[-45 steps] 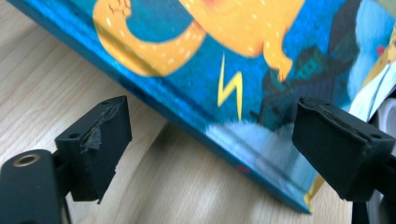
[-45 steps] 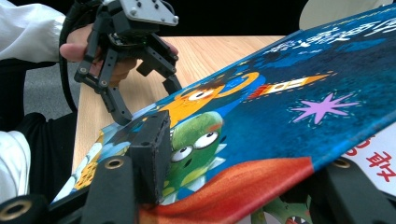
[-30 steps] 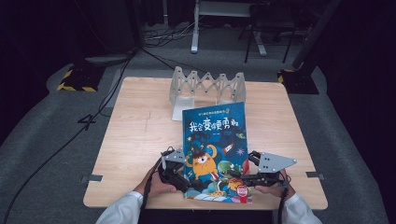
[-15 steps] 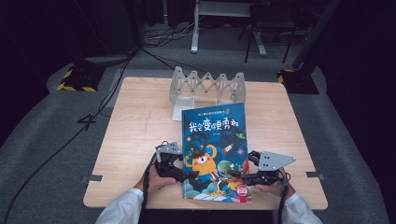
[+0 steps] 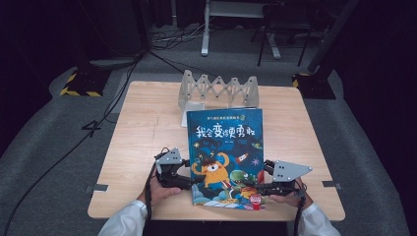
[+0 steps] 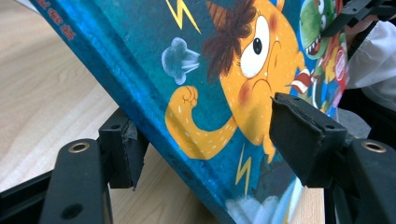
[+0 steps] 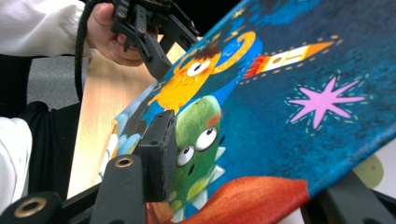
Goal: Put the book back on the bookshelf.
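Note:
A picture book [image 5: 225, 147] with a blue cover, an orange monster and a green dinosaur lies lengthwise on the wooden table [image 5: 142, 128], its near end raised. My left gripper [image 5: 194, 179] is at the near left edge. In the left gripper view the spine edge of the book [image 6: 224, 70] runs between the jaws of the left gripper [image 6: 210, 144], which have just been closing; one pad sits under the book, the other stands just off the cover. My right gripper [image 5: 255, 189] has also just been closing and its pad [image 7: 159, 154] presses on the book [image 7: 289, 93] at the near right edge.
A white zigzag rack [image 5: 219, 91] stands at the table's far edge just beyond the book. Yellow-and-black stand bases [image 5: 78, 83] and cables lie on the grey floor around the table. White sleeves [image 5: 123, 221] come in over the near edge.
The left gripper has shifted slightly left and up along the book's left edge and its jaws have narrowed around it. The book's near end now sits squarer. The right gripper stayed put.

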`<state>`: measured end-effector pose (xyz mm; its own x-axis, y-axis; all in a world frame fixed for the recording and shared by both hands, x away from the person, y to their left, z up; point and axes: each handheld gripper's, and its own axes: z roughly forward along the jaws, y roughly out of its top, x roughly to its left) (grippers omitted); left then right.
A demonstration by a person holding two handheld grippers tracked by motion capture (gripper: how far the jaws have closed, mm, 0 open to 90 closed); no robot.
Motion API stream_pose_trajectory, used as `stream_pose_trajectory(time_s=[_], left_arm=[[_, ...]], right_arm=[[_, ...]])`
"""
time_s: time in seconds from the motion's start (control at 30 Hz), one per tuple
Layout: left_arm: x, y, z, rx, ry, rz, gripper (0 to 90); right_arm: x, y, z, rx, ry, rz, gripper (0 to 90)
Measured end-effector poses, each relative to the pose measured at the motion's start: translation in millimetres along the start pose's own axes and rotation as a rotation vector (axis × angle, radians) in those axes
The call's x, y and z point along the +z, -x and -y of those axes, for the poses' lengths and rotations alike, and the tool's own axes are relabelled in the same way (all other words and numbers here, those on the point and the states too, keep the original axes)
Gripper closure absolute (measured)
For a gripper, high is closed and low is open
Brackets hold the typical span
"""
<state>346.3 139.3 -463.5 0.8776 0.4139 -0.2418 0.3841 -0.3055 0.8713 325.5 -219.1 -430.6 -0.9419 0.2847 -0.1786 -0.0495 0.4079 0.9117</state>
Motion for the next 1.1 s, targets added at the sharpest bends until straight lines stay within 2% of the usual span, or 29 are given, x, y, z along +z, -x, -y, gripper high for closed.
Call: stream_pose_trajectory(time_s=[0.17,0.37,0.5,0.73,0.83,1.03,1.1], left_arm=[[-2.3,7.0,-3.1,0.034,0.017,0.011,36.3],[0.1,11.6,-7.3,0.049,0.026,0.025,35.4],[5.7,9.1,-11.9,0.05,0.008,0.014,32.2],[22.6,-2.5,-14.6,0.007,-0.032,0.019,29.7],[27.2,-4.9,-15.0,-0.015,-0.024,0.044,25.8],[29.1,-4.9,-21.6,-0.015,-0.003,0.119,23.8],[31.2,-3.0,-24.4,-0.008,-0.014,0.117,20.1]], right_arm=[[-6.7,-1.0,5.4,0.009,0.0,0.009,52.0],[-14.9,-3.3,9.1,0.008,0.0,0.015,53.0],[-18.1,-5.5,8.9,-0.003,0.007,-0.007,56.4],[-19.9,-7.3,7.1,-0.003,0.018,-0.037,58.5],[-20.2,-13.0,0.9,-0.019,0.023,-0.032,58.7],[-20.7,-22.2,-5.7,-0.084,0.025,-0.018,58.8],[-19.8,-24.4,-7.7,-0.098,0.026,-0.014,58.9]])
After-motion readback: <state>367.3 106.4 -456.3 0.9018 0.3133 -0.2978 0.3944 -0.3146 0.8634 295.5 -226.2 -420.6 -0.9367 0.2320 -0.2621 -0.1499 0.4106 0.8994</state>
